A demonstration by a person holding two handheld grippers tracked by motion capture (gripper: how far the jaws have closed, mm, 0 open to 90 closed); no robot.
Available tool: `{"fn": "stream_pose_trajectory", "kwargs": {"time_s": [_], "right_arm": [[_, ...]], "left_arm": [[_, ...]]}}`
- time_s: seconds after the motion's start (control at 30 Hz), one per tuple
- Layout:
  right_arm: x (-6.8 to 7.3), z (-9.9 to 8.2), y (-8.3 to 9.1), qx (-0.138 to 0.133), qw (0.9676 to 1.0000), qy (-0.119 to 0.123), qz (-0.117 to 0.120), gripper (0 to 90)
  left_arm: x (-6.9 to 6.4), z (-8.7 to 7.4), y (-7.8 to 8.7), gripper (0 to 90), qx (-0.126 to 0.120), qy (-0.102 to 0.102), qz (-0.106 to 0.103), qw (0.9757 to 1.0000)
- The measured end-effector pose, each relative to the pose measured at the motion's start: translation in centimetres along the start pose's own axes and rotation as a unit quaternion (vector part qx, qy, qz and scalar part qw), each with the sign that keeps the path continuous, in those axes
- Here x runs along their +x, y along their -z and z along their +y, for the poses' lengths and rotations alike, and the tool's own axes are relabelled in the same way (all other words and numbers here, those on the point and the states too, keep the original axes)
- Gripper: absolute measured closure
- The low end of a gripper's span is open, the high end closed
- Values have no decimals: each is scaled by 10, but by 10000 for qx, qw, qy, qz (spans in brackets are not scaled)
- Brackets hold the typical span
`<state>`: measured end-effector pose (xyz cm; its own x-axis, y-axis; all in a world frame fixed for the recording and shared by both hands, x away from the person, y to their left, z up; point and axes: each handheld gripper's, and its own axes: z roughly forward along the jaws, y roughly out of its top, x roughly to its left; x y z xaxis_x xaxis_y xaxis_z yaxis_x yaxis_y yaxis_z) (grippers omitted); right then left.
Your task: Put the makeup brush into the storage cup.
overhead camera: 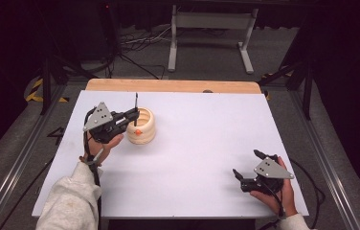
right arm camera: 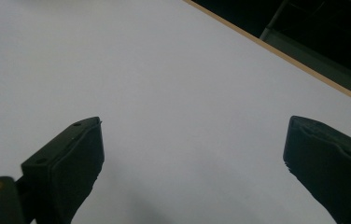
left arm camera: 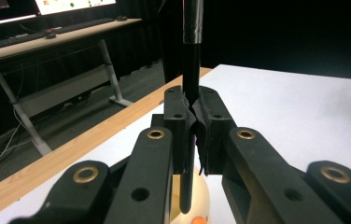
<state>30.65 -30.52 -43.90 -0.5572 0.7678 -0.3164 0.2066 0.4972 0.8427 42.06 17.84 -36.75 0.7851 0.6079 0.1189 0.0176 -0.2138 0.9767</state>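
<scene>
Though slim, stiff and likely light, black pen pinched mid-shaft by left gripper above ribbed holder; right gripper spread, empty.

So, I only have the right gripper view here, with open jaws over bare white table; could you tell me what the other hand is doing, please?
Observer: The left gripper is shut on a thin black pen, held upright.
Operator: Thanks. Is the pen near anything?
Observer: Yes, its lower end hangs over a cream ribbed holder, at the rim nearest that gripper.
Operator: Is the holder anywhere near my gripper?
Observer: No, the right gripper sits at the table's near right corner, well apart from it.
</scene>
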Motion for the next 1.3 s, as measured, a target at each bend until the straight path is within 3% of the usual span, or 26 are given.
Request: {"fn": "stream_pose_trajectory", "kwargs": {"time_s": [0.3,0.47,0.6,0.97,1.3], "right_arm": [[-1,0,0,-21,10000,-20,38,58],[-1,0,0,-38,10000,-31,41,58],[-2,0,1,-52,10000,-63,56,59],[-4,0,2,-69,9999,-80,64,62],[-4,-1,3,-41,9999,-87,103,65]], "left_arm": [[8,5,-10,838,3,-41,126,9999],[15,5,-14,837,-156,84,125,9998],[19,4,-18,837,-120,109,194,9997],[32,-10,-34,837,57,270,390,9989],[40,-27,-43,837,191,469,407,9979]]}}
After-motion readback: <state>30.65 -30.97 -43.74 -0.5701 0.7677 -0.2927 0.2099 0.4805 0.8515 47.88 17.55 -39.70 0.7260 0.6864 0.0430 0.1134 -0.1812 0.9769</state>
